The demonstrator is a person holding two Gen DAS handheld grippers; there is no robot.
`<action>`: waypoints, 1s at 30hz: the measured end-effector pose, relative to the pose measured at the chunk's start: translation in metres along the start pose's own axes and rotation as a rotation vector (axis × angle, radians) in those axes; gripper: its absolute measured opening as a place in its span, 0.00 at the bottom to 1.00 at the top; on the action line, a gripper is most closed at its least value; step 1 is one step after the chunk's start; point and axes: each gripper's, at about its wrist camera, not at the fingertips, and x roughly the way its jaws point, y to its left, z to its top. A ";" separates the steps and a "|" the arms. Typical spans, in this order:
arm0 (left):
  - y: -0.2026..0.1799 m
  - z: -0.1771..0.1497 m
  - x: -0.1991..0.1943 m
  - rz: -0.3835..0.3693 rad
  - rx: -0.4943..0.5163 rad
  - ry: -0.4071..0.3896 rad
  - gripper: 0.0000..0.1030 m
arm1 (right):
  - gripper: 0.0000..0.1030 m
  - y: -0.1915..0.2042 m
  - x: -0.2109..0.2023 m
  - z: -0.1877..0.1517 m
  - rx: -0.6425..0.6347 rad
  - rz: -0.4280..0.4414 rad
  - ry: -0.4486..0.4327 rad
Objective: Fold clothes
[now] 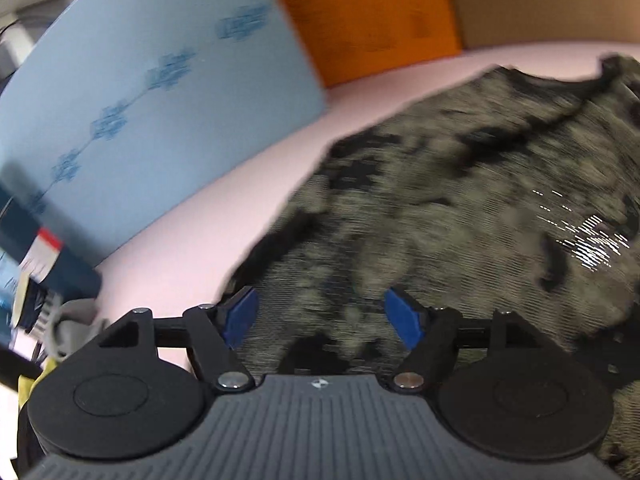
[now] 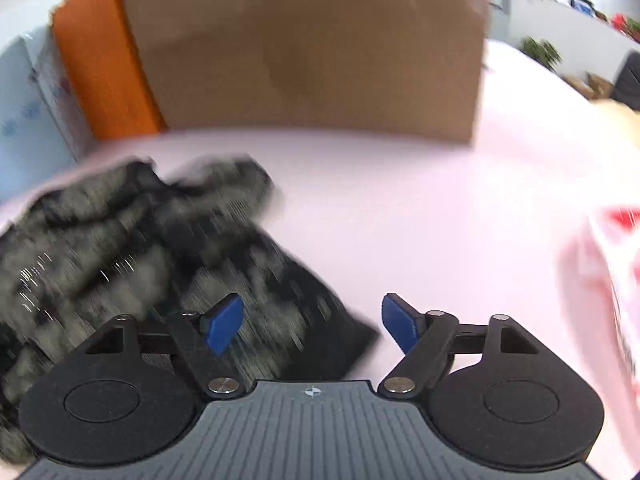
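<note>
Crumpled grey-and-black camouflage-patterned garment [image 1: 460, 200] lay on pale pink tabletop [image 2: 400, 200]; left gripper [image 1: 320, 318] and right gripper [image 2: 312, 322] hovered over it, jaws released, grasping nothing; brown cardboard box [image 2: 304, 48] stood far

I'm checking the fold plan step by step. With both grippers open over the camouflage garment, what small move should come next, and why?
Probably lower the right gripper onto the camouflage garment edge below it and close. Both it and the left gripper are open and hold nothing, and the garment lies rumpled on the pink table.
</note>
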 end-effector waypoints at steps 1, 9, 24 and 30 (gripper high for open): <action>-0.010 0.002 -0.002 0.005 0.012 -0.013 0.68 | 0.78 0.000 0.000 -0.005 0.003 -0.012 -0.005; -0.056 0.019 -0.010 0.015 0.101 -0.051 0.72 | 0.04 0.046 -0.024 -0.010 -0.207 0.039 -0.094; -0.054 0.015 -0.008 0.010 0.102 -0.058 0.80 | 0.45 -0.040 -0.121 -0.042 0.024 -0.510 -0.211; -0.043 0.029 -0.014 0.002 0.120 -0.109 0.80 | 0.67 0.016 -0.091 -0.020 -0.151 -0.216 -0.224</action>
